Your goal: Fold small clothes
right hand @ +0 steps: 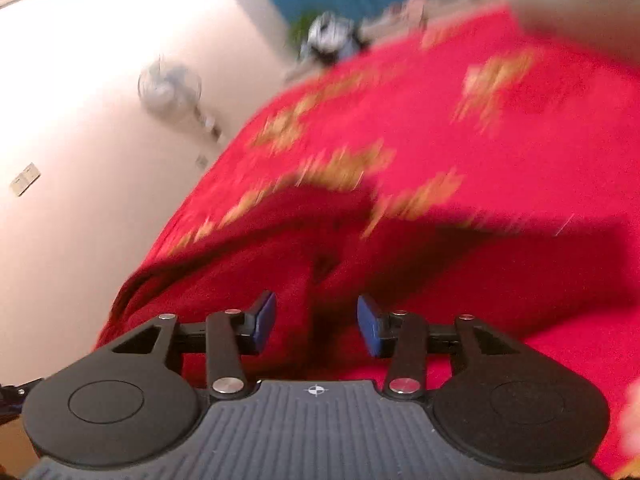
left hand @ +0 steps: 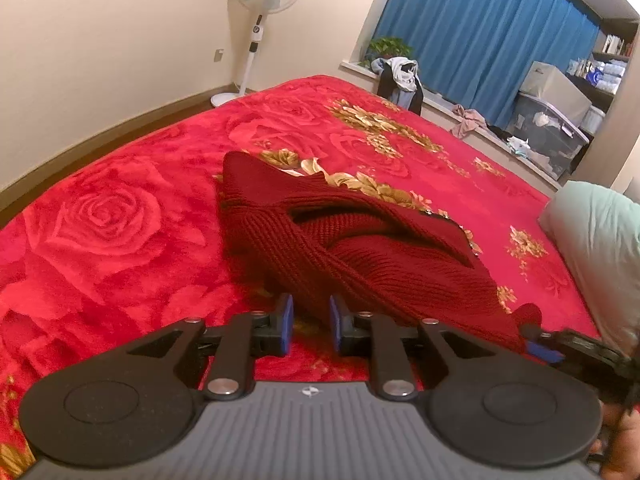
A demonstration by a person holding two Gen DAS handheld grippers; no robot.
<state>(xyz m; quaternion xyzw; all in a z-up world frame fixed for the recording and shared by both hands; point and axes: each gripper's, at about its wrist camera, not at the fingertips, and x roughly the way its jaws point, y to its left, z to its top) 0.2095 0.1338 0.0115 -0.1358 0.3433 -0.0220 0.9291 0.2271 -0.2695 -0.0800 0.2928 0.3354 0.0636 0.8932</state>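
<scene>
While the right wrist view is badly motion-blurred, the left wrist view is sharp, so most detail is taken from it.

Containers: a clear lidded storage bin (left hand: 550,136) is seen by the blue curtain (left hand: 484,36), at the far right past the bed. Mixed items, some white, are visible through its wall but cannot be identified. A grey box (left hand: 554,86) is stacked on its lid.

Task item: a dark red knit sweater (left hand: 340,236) is laid on the red rose-print blanket (left hand: 100,216), roughly mid-bed. Its long axis is run diagonally, from far-left to near-right in the left wrist view. Knit panels are overlapped across the middle. The near end is tapered toward the right gripper (left hand: 540,346), whose blue pad is seen just beside the knit edge; contact cannot be confirmed.

Left gripper (left hand: 312,326): jaws are set narrow, with a small gap left between the blue pads and nothing pinched there. The sweater edge is just ahead of the tips.

Right gripper, own view (right hand: 316,322): jaws are spread moderately wide. Dark red knit is seen between and beyond the pads, but neither pad is pressed on it.

A mint pillow (left hand: 600,248) is placed at the bed's right edge.
</scene>
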